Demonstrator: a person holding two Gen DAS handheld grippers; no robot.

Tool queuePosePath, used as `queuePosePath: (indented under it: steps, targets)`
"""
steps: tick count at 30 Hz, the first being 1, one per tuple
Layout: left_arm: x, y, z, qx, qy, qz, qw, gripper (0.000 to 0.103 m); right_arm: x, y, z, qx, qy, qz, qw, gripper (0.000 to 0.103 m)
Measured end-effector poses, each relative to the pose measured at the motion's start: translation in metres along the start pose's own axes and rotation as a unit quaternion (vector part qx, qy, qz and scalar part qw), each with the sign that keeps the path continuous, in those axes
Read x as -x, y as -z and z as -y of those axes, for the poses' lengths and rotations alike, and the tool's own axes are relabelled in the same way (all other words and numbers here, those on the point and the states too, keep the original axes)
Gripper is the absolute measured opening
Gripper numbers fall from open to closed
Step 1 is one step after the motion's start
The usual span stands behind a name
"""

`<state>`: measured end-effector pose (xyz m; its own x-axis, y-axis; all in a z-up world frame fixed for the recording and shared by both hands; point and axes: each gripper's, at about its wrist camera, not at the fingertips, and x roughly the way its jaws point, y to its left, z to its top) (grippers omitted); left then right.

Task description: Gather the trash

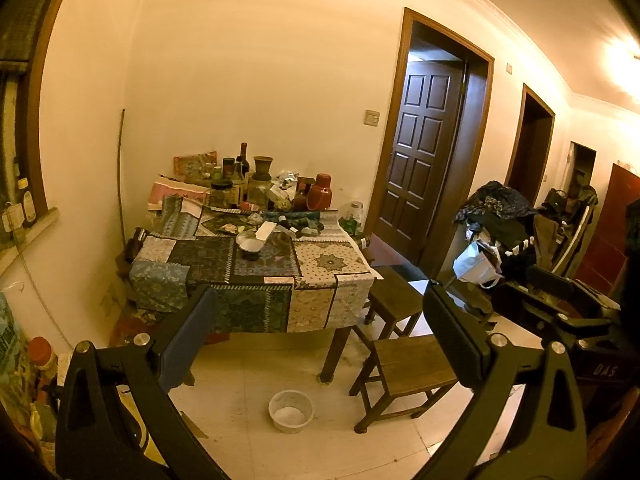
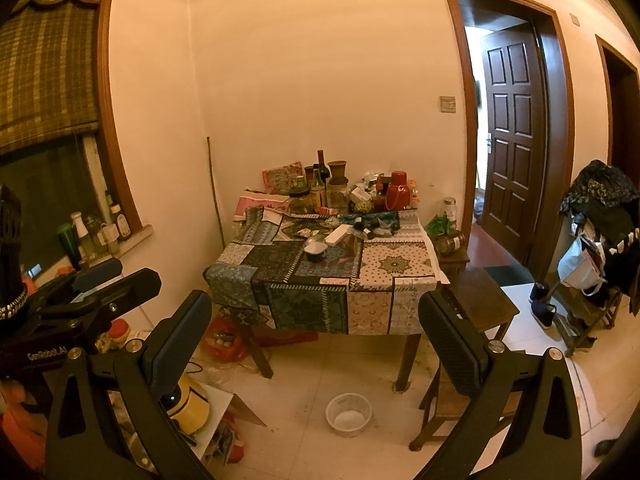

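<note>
Trash has not been touched yet, and this looks like the approach step: both tools are held up and aimed across the room at the table. The left gripper [image 1: 320, 320] has its jaws spread wide with nothing between them, and the right gripper [image 2: 316, 328] is the same, wide and empty; each shows at the edge of the other's view. Past the fingers stands the table [image 2: 396, 276] under a patchwork cloth, its far half crowded with bottles, jars and a red flask [image 2: 398, 191]. Likely trash lies mid-table: crumpled wrappers [image 2: 304, 233] and scraps beside a small bowl [image 2: 316, 249] and a flat white box [image 2: 338, 235], though from here I cannot tell rubbish from things kept. On the floor near the table leg sits a white tub [image 2: 348, 415], apparently holding only a pale residue; it might serve as a bin, but that is a guess. More litter and a red bag [image 2: 224, 340] lie under the table's left side. Next comes closing in on the tabletop, picking one scrap clear of the glassware, and lowering one gripper over it without knocking the bowl.
</note>
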<state>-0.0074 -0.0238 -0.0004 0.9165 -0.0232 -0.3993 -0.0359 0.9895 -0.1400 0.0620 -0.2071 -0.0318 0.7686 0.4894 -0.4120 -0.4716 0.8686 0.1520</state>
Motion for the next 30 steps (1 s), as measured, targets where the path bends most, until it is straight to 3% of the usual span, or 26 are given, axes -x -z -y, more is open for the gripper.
queuePosePath:
  steps: [15,30]
  targets:
    - [-0.005,-0.001,0.005,0.001,-0.003,-0.003,1.0,0.103,-0.005,0.002,0.002,0.0,-0.004,-0.003,1.0,0.103]
    - [-0.048,-0.017,0.006,0.002,-0.025,-0.006,0.9997,0.103,-0.024,-0.01,0.027,-0.005,-0.012,-0.002,1.0,0.103]
